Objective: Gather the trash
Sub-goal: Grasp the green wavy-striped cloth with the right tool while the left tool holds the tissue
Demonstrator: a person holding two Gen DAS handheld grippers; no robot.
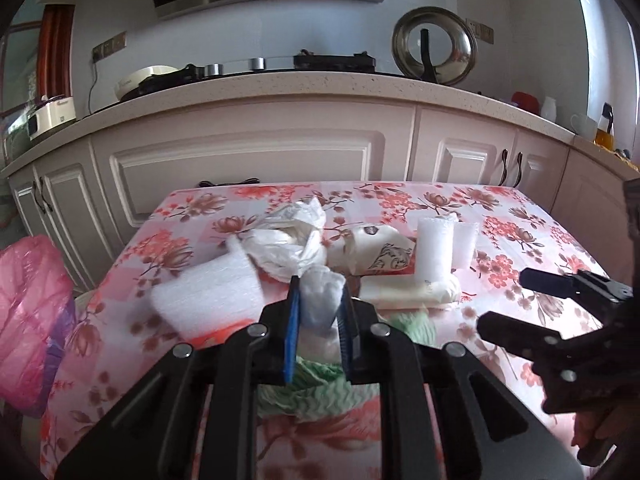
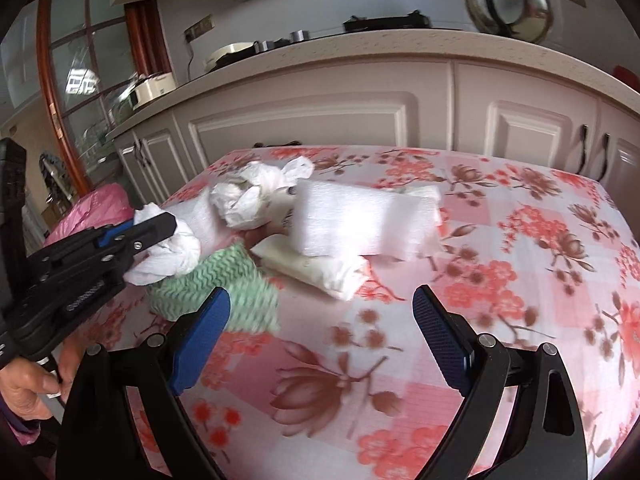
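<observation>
My left gripper (image 1: pixel 320 300) is shut on a crumpled white tissue (image 1: pixel 322 300), its blue pads pressing both sides; the right wrist view shows that gripper (image 2: pixel 160 226) from the side with the same tissue (image 2: pixel 172 254) bunched in it. Just below lies a green zigzag cloth (image 2: pixel 228 288). Behind it the pile holds a white plastic bag (image 1: pixel 292 236), white foam sheets (image 1: pixel 212 296), a foam roll (image 1: pixel 434 248) and a printed paper wad (image 1: pixel 380 252). My right gripper (image 2: pixel 320 308) hangs open over the bare tablecloth, nothing between its fingers; it also shows at the right (image 1: pixel 508 300).
The table (image 2: pixel 500 280) wears a pink floral cloth and stands before white kitchen cabinets (image 1: pixel 248 172). A pink bag (image 1: pixel 32 320) sits off the table's left edge. A hand (image 2: pixel 28 392) holds the left gripper's handle. Cloth to the right of the pile is bare.
</observation>
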